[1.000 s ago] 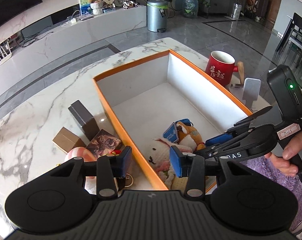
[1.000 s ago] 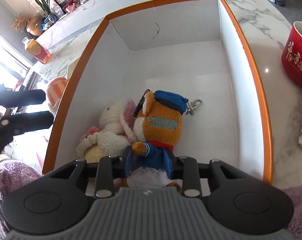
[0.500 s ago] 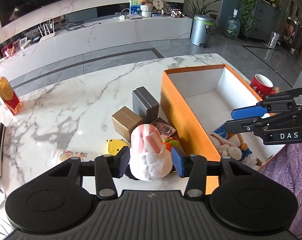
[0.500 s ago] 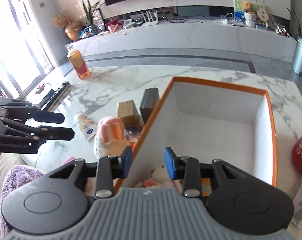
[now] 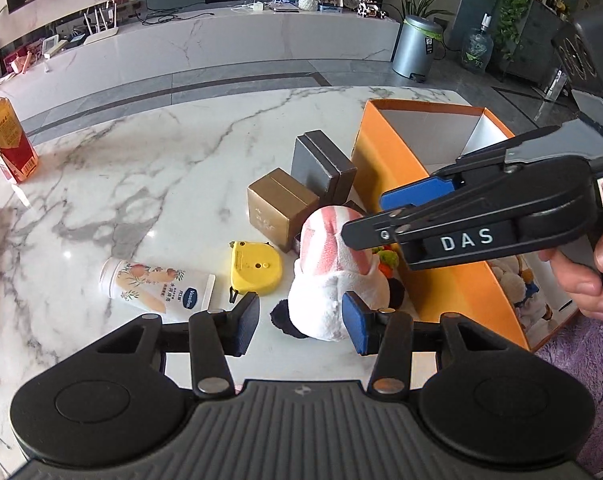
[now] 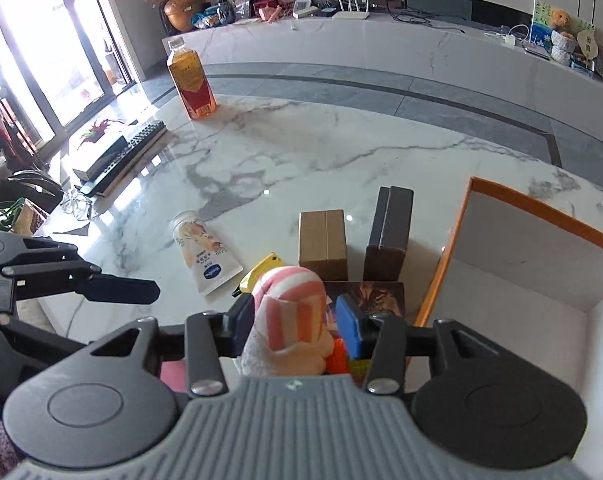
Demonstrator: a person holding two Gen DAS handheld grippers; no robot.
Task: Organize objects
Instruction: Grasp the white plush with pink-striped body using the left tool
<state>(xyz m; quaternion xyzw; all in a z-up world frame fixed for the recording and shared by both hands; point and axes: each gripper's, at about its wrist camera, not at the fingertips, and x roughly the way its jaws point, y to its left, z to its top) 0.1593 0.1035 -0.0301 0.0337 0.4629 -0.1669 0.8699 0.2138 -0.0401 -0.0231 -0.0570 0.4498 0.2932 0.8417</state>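
Observation:
A pink-striped white plush lies on the marble table beside the orange box. My left gripper is open around its near end, the right pad at its edge, the left pad apart. My right gripper hovers over the plush, jaws opening, the plush between them and not pinched; its tips show above the plush in the left wrist view. Two plush toys lie in the box. A brown box, grey box, yellow tape measure and cream tube lie nearby.
A dark picture card and a small orange-green toy sit against the box wall. A juice bottle, a remote and glasses are at the far left. A hand holds the right gripper.
My right gripper let go of the bear plush in the box, rose out and swung left over the striped plush, jaws wider. My left gripper moved left from the box edge to the plush.

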